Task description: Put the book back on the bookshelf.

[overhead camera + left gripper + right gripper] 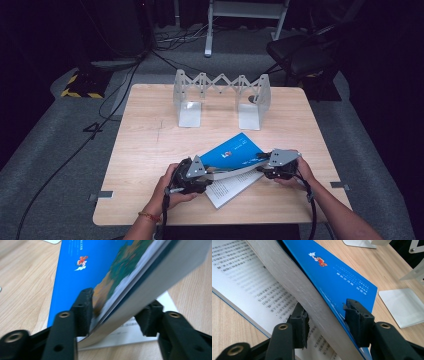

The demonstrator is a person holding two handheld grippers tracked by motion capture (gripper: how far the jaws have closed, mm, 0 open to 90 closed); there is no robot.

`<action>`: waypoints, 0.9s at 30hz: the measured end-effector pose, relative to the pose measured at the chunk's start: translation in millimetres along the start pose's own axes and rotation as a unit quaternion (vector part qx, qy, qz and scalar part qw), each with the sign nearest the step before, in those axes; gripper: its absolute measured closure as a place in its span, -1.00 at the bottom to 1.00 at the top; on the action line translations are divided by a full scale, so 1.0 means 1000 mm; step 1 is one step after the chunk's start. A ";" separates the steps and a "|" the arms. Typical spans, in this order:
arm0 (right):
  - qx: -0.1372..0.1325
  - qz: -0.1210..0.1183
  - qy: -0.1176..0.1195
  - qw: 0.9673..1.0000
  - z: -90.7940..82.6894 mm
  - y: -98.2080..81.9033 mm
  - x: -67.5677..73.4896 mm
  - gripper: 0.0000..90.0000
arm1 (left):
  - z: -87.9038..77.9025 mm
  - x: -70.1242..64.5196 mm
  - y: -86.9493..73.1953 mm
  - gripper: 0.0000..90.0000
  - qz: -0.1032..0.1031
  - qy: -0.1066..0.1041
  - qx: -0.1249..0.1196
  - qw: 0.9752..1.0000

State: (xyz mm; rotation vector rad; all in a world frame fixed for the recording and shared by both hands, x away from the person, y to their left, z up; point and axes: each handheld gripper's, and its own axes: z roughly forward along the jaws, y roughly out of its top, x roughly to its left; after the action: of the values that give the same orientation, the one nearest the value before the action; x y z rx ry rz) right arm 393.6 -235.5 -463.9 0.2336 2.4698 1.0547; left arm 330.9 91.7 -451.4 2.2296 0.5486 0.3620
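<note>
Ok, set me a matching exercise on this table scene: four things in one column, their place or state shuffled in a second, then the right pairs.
Things:
1. book
2. folding metal rack
3. left claw
4. right claw

Places or states:
A. stands at the far side of the table
B. grips the raised pages at the book's left end
C. blue cover, partly open, printed page lying flat on the table
D. jaws astride the raised pages at the book's right end

Pairs: 1-C, 2-A, 3-B, 4-D
</note>
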 end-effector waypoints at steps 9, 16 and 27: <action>0.013 -0.022 -0.009 1.000 0.001 0.014 0.013 0.31 | 0.010 -0.032 0.025 -0.05 0.027 0.041 0.002 0.999; 0.021 -0.026 -0.011 0.999 0.003 0.023 0.019 0.34 | 0.005 -0.023 0.021 0.29 0.041 0.052 0.004 0.998; -0.011 -0.003 0.025 1.000 0.012 0.010 0.010 0.10 | -0.003 -0.005 0.008 0.47 0.046 0.021 0.019 0.999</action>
State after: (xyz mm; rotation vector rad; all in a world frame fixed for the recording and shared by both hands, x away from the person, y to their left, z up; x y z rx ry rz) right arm 389.5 -217.6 -467.3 0.1958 2.5004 1.0969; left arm 327.4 86.2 -443.6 2.2933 0.4794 0.4497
